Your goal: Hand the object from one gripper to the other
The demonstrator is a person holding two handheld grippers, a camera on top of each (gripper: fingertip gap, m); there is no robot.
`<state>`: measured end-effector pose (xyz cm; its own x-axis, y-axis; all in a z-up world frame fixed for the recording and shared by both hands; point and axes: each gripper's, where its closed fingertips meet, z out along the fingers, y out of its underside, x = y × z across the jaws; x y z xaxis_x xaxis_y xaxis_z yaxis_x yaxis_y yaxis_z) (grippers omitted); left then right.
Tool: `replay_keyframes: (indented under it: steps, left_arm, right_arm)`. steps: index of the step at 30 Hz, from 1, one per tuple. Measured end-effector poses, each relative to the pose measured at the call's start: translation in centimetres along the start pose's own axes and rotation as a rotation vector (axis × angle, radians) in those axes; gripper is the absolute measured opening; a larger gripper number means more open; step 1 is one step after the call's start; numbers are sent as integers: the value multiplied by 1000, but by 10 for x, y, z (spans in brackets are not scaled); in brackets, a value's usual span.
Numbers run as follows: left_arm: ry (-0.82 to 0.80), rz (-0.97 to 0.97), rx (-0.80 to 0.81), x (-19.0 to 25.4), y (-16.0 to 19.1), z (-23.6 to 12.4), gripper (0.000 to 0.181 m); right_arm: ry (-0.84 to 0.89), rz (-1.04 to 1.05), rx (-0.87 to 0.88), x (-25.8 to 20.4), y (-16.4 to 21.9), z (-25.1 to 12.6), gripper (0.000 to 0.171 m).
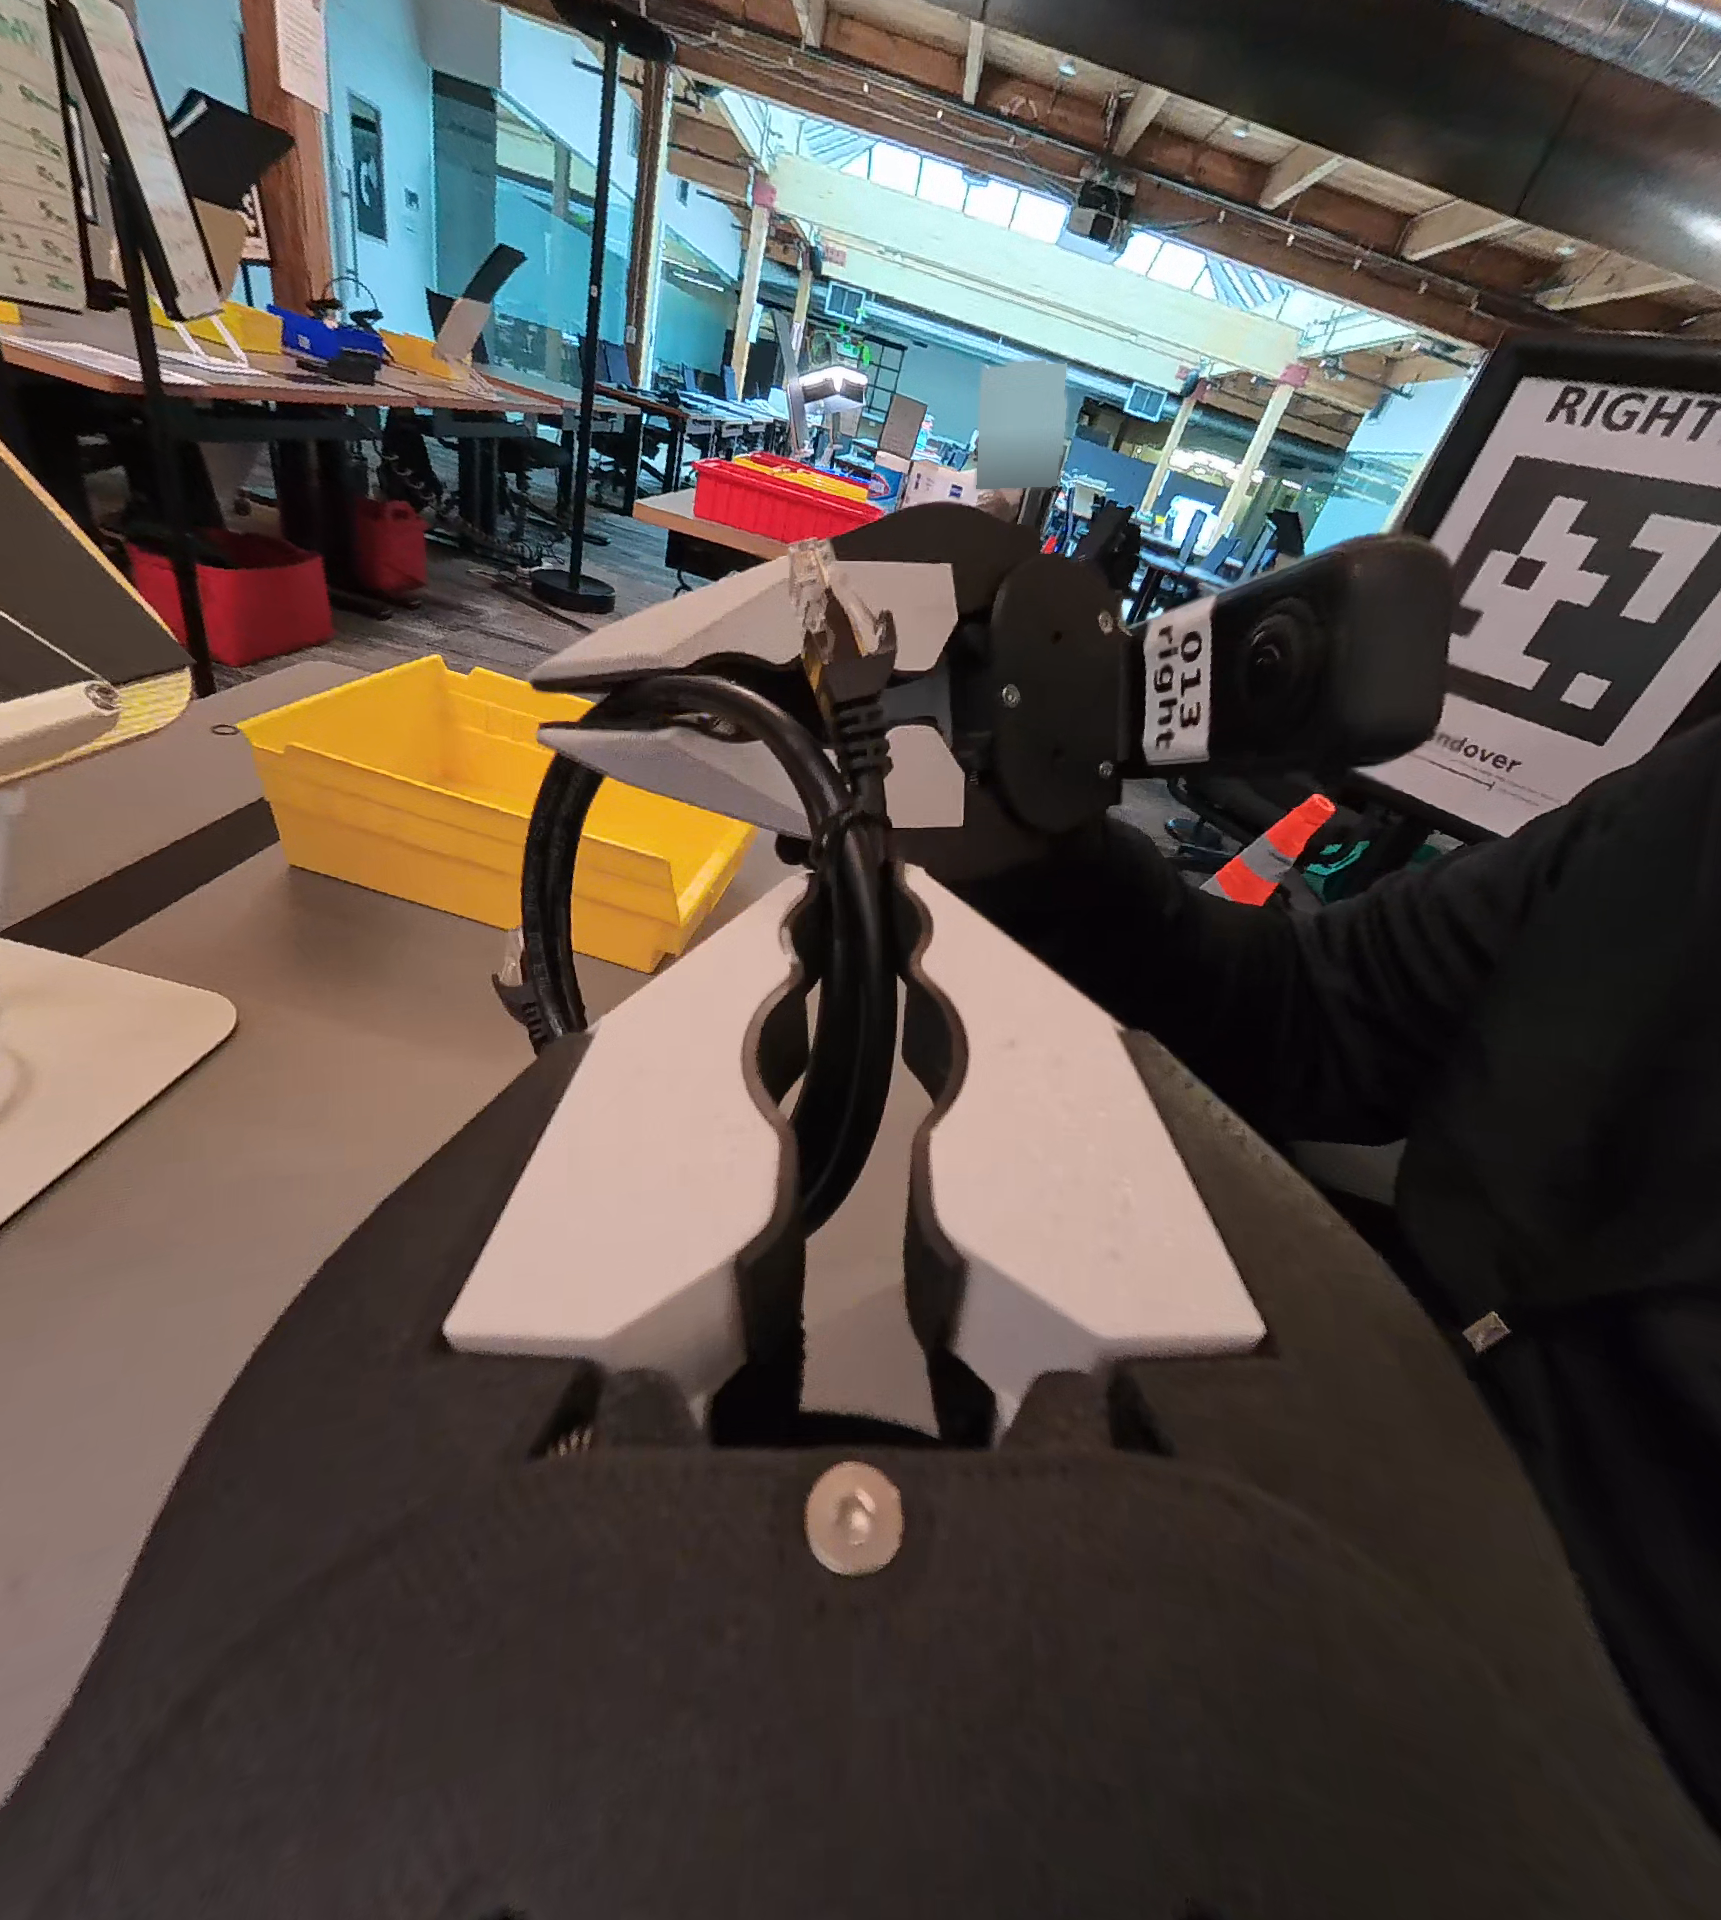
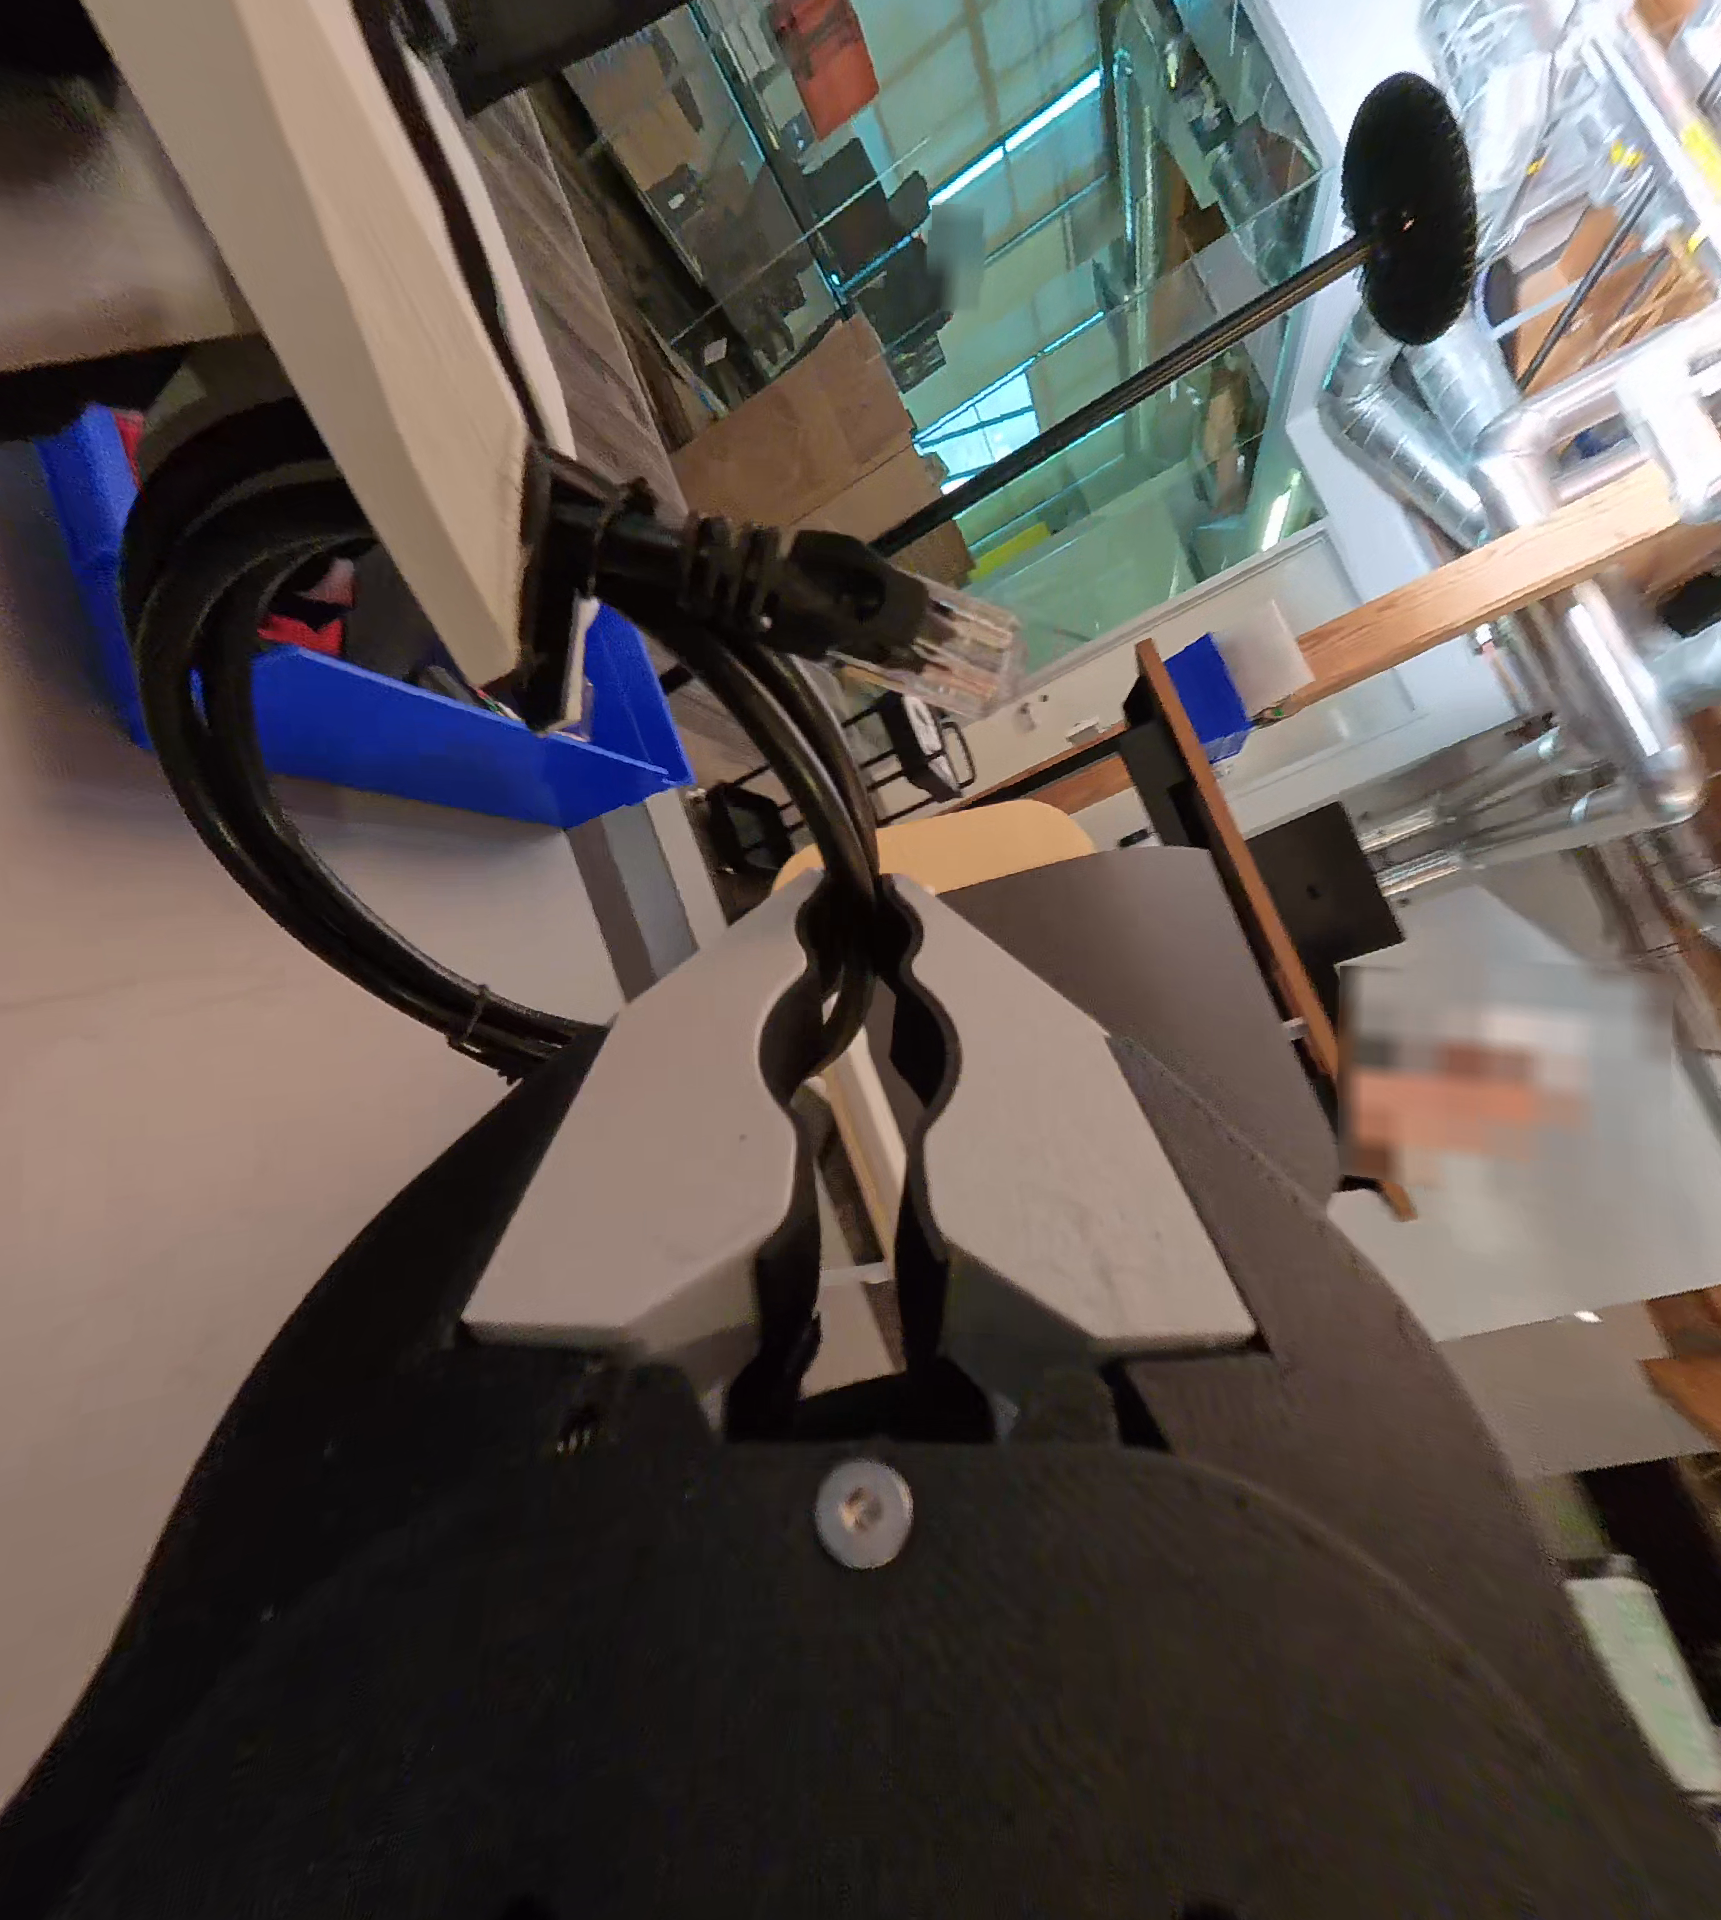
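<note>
While the coiled black cable (image 1: 840, 997) is pinched at frame centre by the left hand-held gripper (image 1: 851, 904), it is also clamped by the right hand-held gripper (image 2: 845, 899).

Both tongs crowd one small space above the bench (image 1: 160, 1247): the left tongs (image 1: 851, 914) and right tongs (image 1: 731, 696) meet at right angles on the coiled cable (image 1: 835, 987), leaving no gap between them. Left of them the yellow bin (image 1: 482, 790) and a white stand base (image 1: 56, 1060) block the bench. A dark sleeve (image 1: 1458, 987) closes off the right.
</note>
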<state>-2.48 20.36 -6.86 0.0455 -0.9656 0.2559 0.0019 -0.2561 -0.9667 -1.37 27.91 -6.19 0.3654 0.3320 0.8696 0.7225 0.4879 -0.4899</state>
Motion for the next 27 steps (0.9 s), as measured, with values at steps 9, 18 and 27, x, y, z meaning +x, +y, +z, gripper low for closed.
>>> replay_keyframes:
  steps: [9, 18, 27]
  left_arm:
    - [-150, 359, 80, 8, -26, -3, 53]
    - [-371, 478, 24, -29, -10, -4, 77]
    - [-490, 619, -12, -37, 3, 11, 53]
  right_arm:
    - [-109, 353, 61, 0, 15, -1, 2]
    - [-170, 1010, 259, 21, 29, 1, 2]
    - [-280, 1457, 458, 9, 25, 11, 3]
